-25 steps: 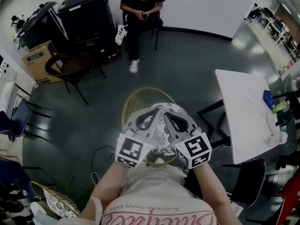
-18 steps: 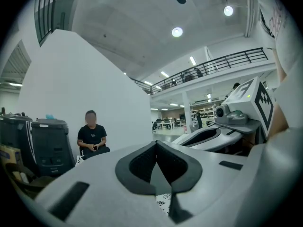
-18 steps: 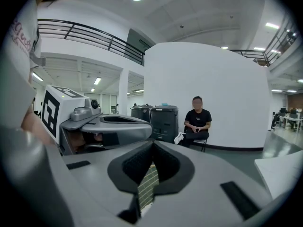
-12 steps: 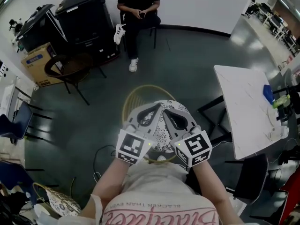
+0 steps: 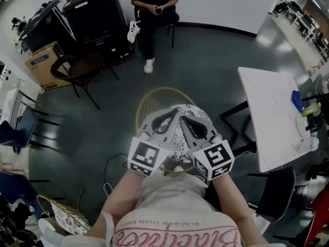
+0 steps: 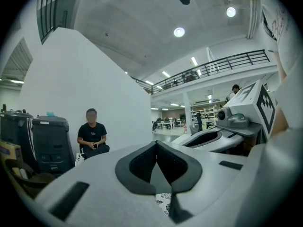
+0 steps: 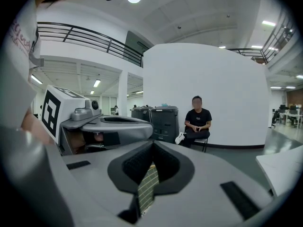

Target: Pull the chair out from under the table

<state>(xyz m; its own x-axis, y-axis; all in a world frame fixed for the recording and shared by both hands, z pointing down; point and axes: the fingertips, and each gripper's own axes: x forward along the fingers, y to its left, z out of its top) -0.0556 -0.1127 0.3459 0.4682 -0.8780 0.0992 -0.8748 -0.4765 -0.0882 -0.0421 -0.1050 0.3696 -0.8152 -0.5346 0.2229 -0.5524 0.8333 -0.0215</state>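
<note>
Left claw [image 5: 174, 118], right claw [image 5: 183, 123]: side by side at centre of head view, tips converging, nearly touching. Both point away from torso, roughly level. Jaws of each closed, tips together. Left forearm [image 5: 121, 199], right forearm [image 5: 230, 202]: bare, rising from lower frame edge, close beside torso.

The dark glossy floor [image 5: 205, 71] fills the frame. On it stand a wicker chair [image 5: 150, 101] at centre, a black chair [image 5: 77, 73], a box [image 5: 41, 66] and bins [image 5: 97, 19] at upper left, and a white table [image 5: 267, 117] at right. The table bears a blue thing [image 5: 297, 101] and a bottle [image 5: 311, 109] near its right edge.
</note>
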